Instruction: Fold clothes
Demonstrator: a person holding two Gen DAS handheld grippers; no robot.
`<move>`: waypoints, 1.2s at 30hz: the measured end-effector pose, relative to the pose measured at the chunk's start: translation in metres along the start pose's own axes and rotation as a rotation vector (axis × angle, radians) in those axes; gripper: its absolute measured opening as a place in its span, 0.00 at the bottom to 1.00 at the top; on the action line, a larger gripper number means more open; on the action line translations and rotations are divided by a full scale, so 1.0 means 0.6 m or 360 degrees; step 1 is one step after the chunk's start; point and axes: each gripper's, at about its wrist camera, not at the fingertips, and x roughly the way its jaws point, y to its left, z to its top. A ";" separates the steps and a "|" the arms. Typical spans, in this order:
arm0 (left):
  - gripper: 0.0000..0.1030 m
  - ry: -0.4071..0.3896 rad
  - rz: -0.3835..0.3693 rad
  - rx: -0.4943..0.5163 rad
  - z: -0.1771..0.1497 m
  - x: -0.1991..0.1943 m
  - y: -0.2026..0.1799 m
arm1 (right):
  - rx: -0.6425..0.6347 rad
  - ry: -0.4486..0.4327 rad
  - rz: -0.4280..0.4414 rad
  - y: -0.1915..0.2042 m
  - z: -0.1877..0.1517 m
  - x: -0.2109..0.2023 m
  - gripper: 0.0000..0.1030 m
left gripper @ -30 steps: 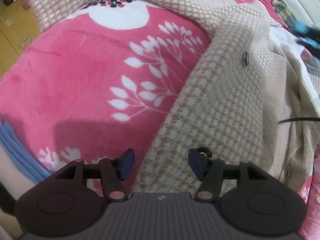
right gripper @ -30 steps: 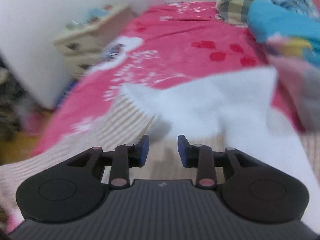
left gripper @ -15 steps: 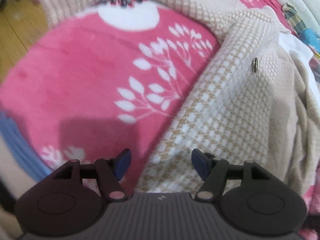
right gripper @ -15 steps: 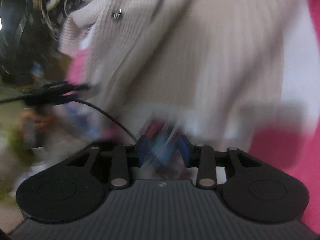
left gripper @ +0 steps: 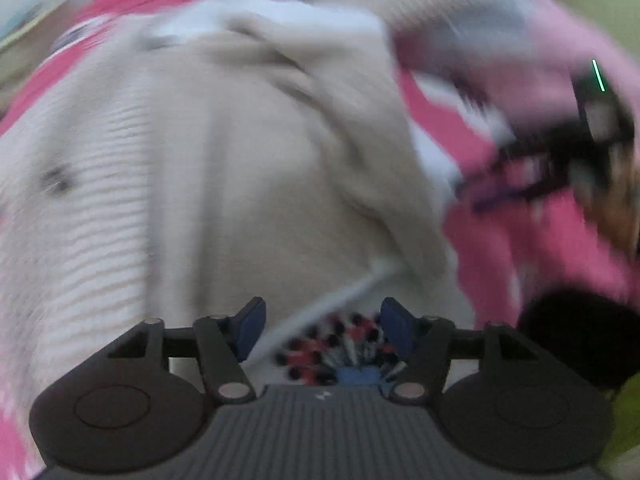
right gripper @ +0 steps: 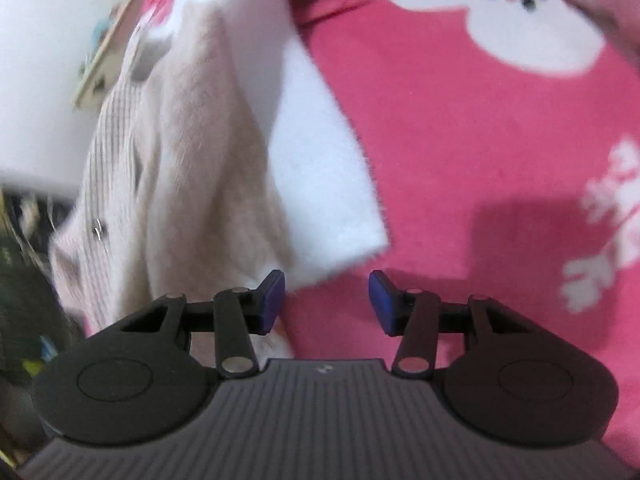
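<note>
The left gripper [left gripper: 322,322] has its jaws apart, about half open, after just closing a little; nothing is clamped between the blue pads [left gripper: 252,326]. In the gap lies a patch of the blanket [left gripper: 532,248] with red, black and blue marks, and a pale edge of the cardigan [left gripper: 224,184] runs slantwise across it. This view is badly blurred. Just ahead of the left gripper the beige cardigan fills most of the frame, ribbed on the left, smooth and creased in the middle. A dark smudge on the ribbed part may be a button [left gripper: 58,178]; I cannot tell. Beyond it and to the right, the pink blanket shows.

The right gripper [right gripper: 326,304] also stands part open, its jaws having just been opening, with nothing between the pads [right gripper: 272,300] but bare pink blanket [right gripper: 460,160]. The left pad sits just beside the cardigan's [right gripper: 188,168] near hem; whether it touches is unclear. The garment stretches away to the front left, its white lining [right gripper: 316,176] turned up beside the beige knit, a metal button [right gripper: 98,232] on the ribbed edge. Farther right, the blanket shows white leaf shapes. At far left is a white wall [right gripper: 52,60].
</note>
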 end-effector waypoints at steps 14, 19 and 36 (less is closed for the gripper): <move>0.04 -0.0119 0.0157 0.0124 0.030 0.080 -0.069 | 0.0492 -0.0084 0.0273 -0.025 -0.008 0.078 0.07; 0.03 -0.0217 -0.0227 -0.0189 0.070 0.017 -0.035 | 0.0146 -0.0235 0.0336 0.014 0.010 -0.012 0.05; 0.56 -0.0043 -0.0546 -0.0532 0.038 0.046 -0.022 | -0.0226 -0.0328 -0.0800 -0.086 0.033 -0.148 0.12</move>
